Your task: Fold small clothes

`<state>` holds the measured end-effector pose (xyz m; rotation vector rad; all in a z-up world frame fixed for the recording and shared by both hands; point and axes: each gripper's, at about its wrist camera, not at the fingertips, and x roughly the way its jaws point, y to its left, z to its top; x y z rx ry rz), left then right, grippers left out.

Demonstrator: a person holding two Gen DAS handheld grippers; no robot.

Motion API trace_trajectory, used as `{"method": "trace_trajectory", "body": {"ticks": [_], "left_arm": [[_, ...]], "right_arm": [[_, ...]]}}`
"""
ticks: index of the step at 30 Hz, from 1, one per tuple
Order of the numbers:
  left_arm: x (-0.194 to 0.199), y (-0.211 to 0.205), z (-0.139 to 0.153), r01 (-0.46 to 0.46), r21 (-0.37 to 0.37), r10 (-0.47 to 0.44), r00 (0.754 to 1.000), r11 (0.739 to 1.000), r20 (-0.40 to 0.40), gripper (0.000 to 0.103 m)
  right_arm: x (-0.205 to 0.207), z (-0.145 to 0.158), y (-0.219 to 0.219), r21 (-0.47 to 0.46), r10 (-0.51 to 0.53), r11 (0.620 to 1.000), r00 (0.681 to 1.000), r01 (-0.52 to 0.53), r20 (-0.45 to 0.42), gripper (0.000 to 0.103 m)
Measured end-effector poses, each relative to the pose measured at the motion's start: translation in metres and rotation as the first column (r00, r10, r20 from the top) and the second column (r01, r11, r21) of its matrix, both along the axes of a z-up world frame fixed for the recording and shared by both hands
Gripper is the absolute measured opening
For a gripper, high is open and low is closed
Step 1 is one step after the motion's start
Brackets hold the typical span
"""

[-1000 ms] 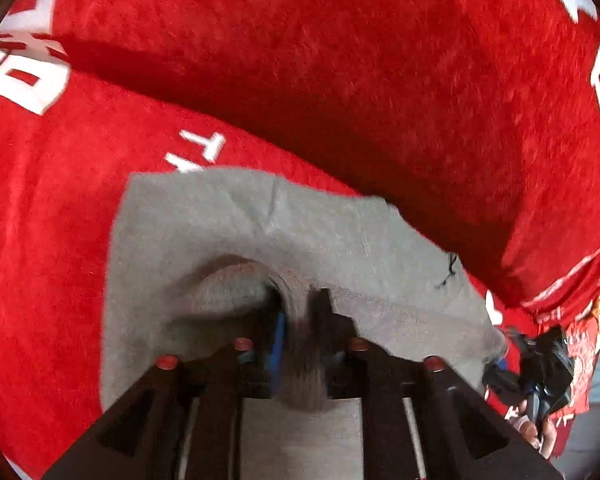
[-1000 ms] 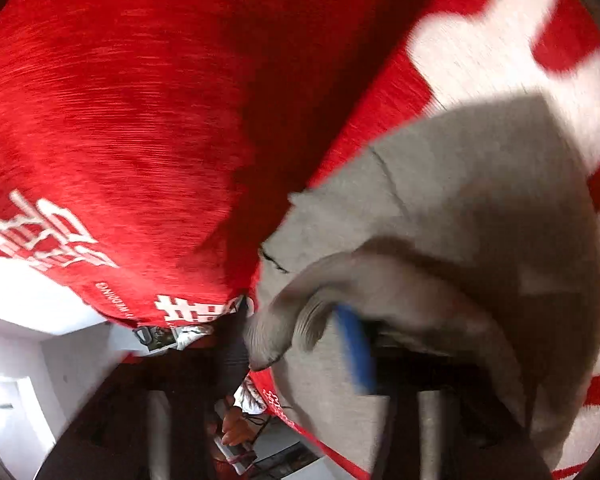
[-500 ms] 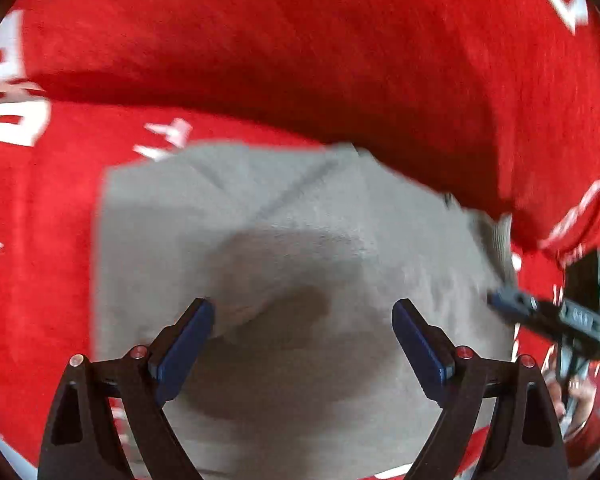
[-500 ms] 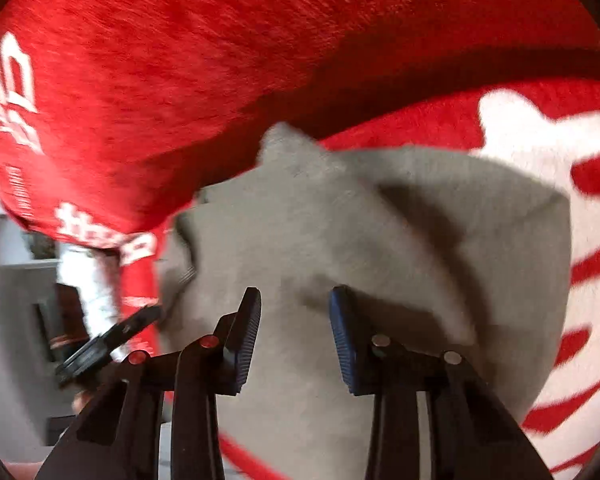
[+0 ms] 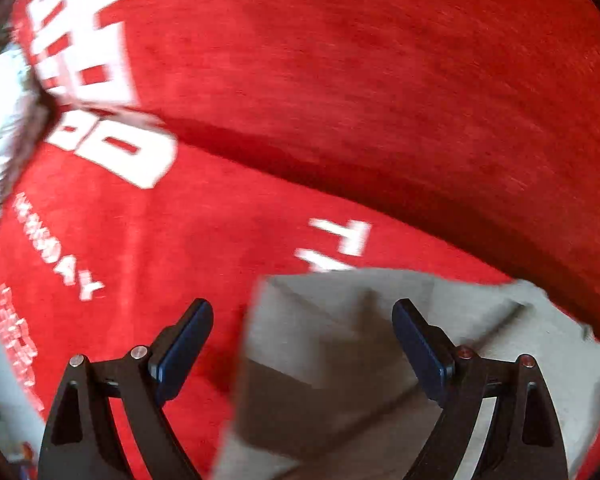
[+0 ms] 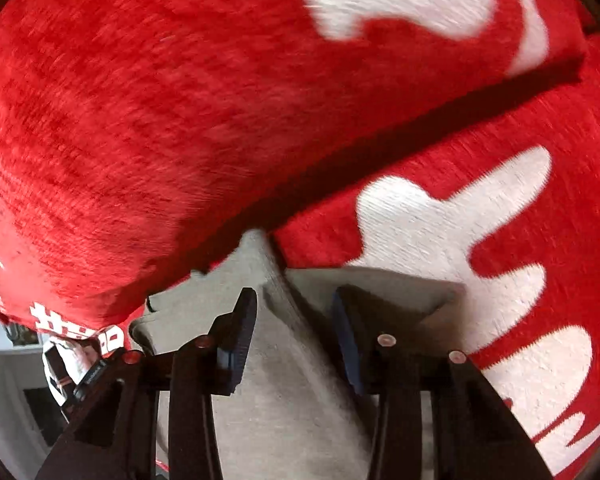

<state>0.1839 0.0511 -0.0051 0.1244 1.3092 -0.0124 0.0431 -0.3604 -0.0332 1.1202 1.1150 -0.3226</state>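
Two close, curved fisheye views look down along a pair of black hand-held grippers at a small grey garment point(image 5: 340, 340) lying on a red blanket point(image 5: 380, 80) printed with white lettering and shapes. The red fabric fills almost all of both views, and a dark crease or fold line runs across it behind the garment.

In the left wrist view, the left gripper point(image 5: 302, 344) points steeply down with its two blue-padded fingers point(image 5: 184, 344) spread wide apart. Nothing is pinched between them. The left finger hangs over bare red blanket, while the right finger hangs over the grey cloth, so the garment's left edge falls in the gap between the fingers. The garment sits in the lower right of this view, folded, with a diagonal crease across it (its exact shape is hard to read through the motion blur).

In the right wrist view, the right gripper point(image 6: 294, 336) also tilts down over the grey garment point(image 6: 284, 400), which lies in the lower middle of the view. Its jaws stand partly apart and are opening. A raised ridge of the grey cloth runs up between the two fingers, but the pads do not press on it. To the right of the garment is a large white blotchy pattern woven into the red blanket point(image 6: 140, 120). In the lower left corner, past the blanket's edge, a pale room shows dimly.
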Motion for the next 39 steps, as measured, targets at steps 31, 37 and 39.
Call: {"method": "trace_trajectory", "body": {"ticks": [31, 37, 39], "left_arm": [[-0.019, 0.054, 0.016, 0.261, -0.198, -0.276, 0.960, 0.945, -0.052, 0.091], [-0.082, 0.089, 0.019, 0.236, -0.356, -0.320, 0.926, 0.904, -0.199, 0.091], [-0.100, 0.100, 0.015, 0.221, -0.394, -0.329, 0.915, 0.892, -0.232, 0.083]], "right_arm": [[-0.054, 0.040, 0.119, 0.054, 0.000, 0.999, 0.997, -0.004, 0.083, 0.061], [-0.069, 0.034, 0.208, 0.286, 0.030, 0.956, 0.991, -0.066, 0.127, 0.071], [-0.075, 0.014, 0.246, 0.380, 0.019, 0.924, 0.995, -0.055, 0.098, 0.071]]}}
